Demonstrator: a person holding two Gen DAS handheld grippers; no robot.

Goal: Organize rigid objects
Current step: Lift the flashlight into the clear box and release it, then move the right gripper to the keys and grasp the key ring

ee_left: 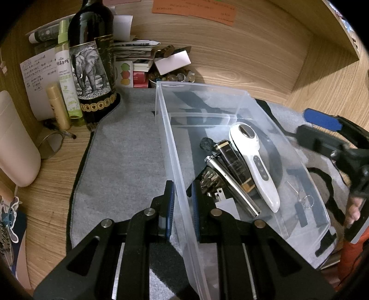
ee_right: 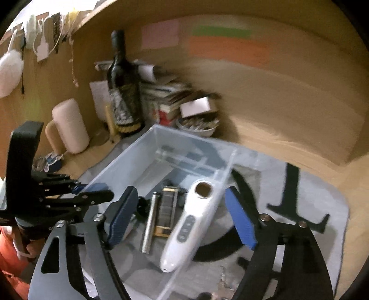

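The left claw [ee_left: 182, 203] pinches the box [ee_left: 171, 147] wall; hold firm. The right claw [ee_right: 182, 219] hangs wide, holding nothing.

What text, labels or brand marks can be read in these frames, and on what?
Spray bottle: "REPELLENT" just legible; the other lines, in Chinese, too small to read.
Wine bottle: elephant picture; gold lettering on its side label too small.
Handwritten note: illegible.
Orange notes: writing too small.
White device in the bin: button symbols only, no words.
Right wrist view: blurred, nothing readable.
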